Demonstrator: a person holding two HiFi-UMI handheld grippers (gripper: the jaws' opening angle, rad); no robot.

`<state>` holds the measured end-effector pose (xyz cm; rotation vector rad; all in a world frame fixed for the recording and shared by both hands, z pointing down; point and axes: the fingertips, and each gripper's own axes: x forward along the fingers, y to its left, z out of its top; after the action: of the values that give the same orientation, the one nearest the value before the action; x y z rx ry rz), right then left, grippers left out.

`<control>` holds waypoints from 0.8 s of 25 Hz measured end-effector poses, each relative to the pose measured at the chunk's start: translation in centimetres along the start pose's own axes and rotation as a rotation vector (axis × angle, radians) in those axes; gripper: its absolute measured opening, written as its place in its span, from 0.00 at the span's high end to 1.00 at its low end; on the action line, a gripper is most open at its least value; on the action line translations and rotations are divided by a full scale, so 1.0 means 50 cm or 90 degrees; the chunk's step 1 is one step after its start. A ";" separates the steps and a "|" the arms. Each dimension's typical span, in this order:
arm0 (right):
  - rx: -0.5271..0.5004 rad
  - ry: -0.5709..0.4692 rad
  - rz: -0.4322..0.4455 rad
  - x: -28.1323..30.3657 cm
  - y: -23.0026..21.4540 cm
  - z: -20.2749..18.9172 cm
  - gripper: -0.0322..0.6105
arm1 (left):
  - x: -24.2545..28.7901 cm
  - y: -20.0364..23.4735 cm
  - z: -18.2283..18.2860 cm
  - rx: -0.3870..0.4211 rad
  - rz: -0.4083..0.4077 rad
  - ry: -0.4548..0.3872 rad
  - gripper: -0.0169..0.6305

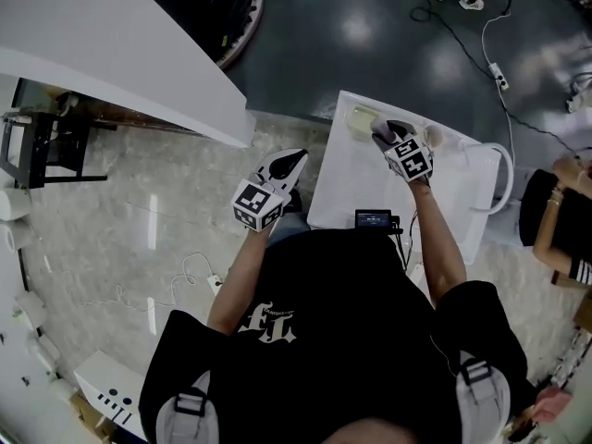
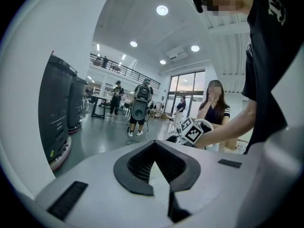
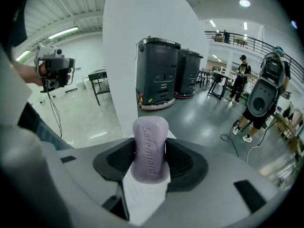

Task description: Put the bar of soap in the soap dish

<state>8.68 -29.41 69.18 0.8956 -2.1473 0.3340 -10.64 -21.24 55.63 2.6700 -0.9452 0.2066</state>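
Observation:
In the right gripper view a lilac bar of soap (image 3: pixel 150 151) stands upright, and my right gripper (image 3: pixel 150 161) is shut on it, one black pad on each side. The head view has that gripper (image 1: pixel 383 138) over the far end of a white table (image 1: pixel 342 192), just right of a pale soap dish (image 1: pixel 362 121). My left gripper (image 1: pixel 297 159) hangs off the table's left edge over the floor. Its jaws (image 2: pixel 153 163) meet at the tips with nothing between them. The soap itself is hidden in the head view.
A small black device (image 1: pixel 374 218) sits at the table's near edge. A white partition (image 1: pixel 120 54) runs along the left. Dark floor-cleaning machines (image 3: pixel 161 75) and several people stand beyond the table. Cables (image 1: pixel 499 77) lie on the dark floor.

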 end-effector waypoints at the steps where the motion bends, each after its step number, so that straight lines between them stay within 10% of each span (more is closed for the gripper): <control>1: -0.012 0.014 0.007 0.015 0.000 0.001 0.64 | -0.003 0.006 0.001 -0.001 0.004 0.000 0.96; 20: -0.214 0.256 0.096 0.259 -0.042 -0.079 0.64 | 0.017 0.072 -0.034 -0.041 0.029 0.028 0.96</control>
<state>6.43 -35.31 81.33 0.4333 -1.8247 0.1982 -12.31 -23.84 58.27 2.5770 -0.9831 0.2390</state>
